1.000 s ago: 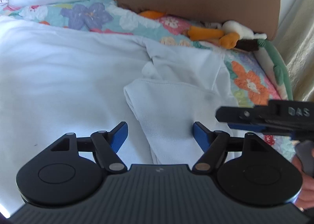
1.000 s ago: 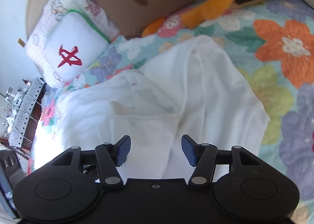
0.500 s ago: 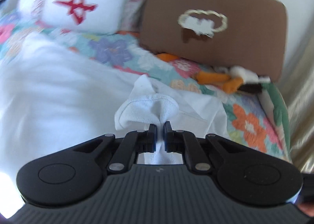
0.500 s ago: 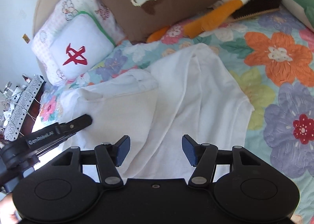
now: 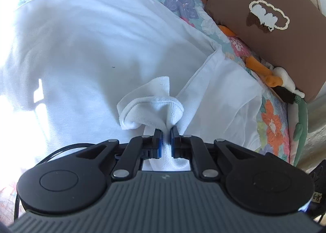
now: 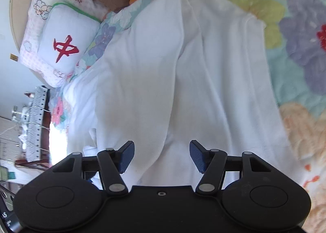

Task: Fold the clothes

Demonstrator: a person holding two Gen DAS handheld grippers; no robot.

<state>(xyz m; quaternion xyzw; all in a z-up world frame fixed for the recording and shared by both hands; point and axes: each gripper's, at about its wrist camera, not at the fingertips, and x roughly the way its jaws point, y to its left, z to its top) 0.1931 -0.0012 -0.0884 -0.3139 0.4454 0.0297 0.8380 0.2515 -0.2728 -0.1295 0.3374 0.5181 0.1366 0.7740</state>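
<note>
Left claw (image 5: 166, 131) clamps white garment (image 5: 150, 108) | right claw (image 6: 162, 152) spread, empty

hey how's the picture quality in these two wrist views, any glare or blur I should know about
Left wrist view: strong glare washes out the white garment along the left edge, while the pinched fold in the left gripper is sharp. Right wrist view: evenly lit, but the floral bedspread smears at the right edge, and a bright patch blows out at lower left. Both bend at the corners.

Bed with floral quilt (image 6: 301, 35) carries white garment (image 6: 183, 82) centrally; brown cushion (image 5: 271, 29) at two o'clock in left view.
</note>
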